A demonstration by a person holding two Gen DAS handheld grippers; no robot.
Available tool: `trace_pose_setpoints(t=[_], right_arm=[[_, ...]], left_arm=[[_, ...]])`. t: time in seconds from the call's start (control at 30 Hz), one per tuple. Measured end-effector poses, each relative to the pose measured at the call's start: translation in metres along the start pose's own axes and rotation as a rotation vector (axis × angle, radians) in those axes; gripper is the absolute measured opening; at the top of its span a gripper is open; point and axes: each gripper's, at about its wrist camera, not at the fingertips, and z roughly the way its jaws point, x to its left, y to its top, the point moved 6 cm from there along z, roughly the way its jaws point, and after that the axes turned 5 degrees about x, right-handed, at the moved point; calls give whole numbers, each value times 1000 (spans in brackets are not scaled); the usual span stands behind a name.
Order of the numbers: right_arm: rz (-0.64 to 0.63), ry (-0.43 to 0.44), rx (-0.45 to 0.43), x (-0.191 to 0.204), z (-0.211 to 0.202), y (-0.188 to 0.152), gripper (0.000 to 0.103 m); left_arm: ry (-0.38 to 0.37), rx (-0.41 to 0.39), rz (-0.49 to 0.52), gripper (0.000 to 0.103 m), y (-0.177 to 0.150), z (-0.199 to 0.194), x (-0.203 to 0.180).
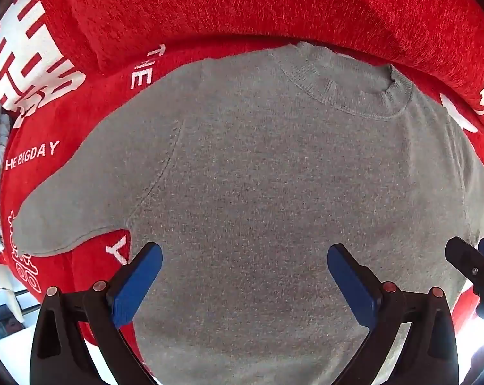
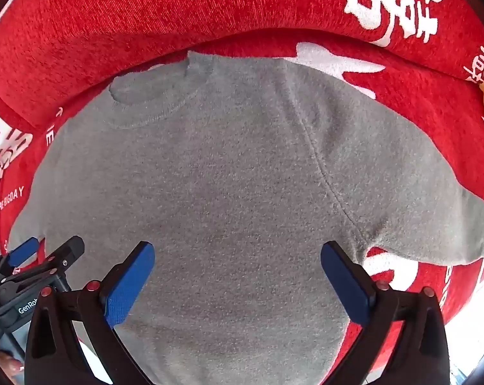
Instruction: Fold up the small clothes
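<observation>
I am hovering the left hand-held gripper (image 1: 244, 268) and right hand-held gripper (image 2: 237, 264), both spread (empty), over the flat grey sweater (image 1: 258, 176), readying a fold.

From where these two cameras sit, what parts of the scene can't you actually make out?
- Gray sweater: its bottom hem is cut off by the lower edge in both wrist views.
- Its sleeve: the cuff runs into the fisheye rim in the right view.
- Red blanket: its white lettering is partly covered by the sweater.
- What lies beneath the blanket: hidden.
</observation>
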Motion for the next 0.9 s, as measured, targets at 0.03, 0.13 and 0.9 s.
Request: trace_pose_setpoints(t=[0.03, 0.13, 0.9], right_arm=[[-1, -1, 3, 0, 1, 1, 103], [13, 2, 9, -1, 2, 1, 103], [-71, -67, -2, 9, 3, -1, 103]], left_arm=[[8, 3, -12, 103, 2, 0, 1], [8, 18, -34, 103, 6, -2, 2], [15, 48, -39, 103, 11, 5, -3]])
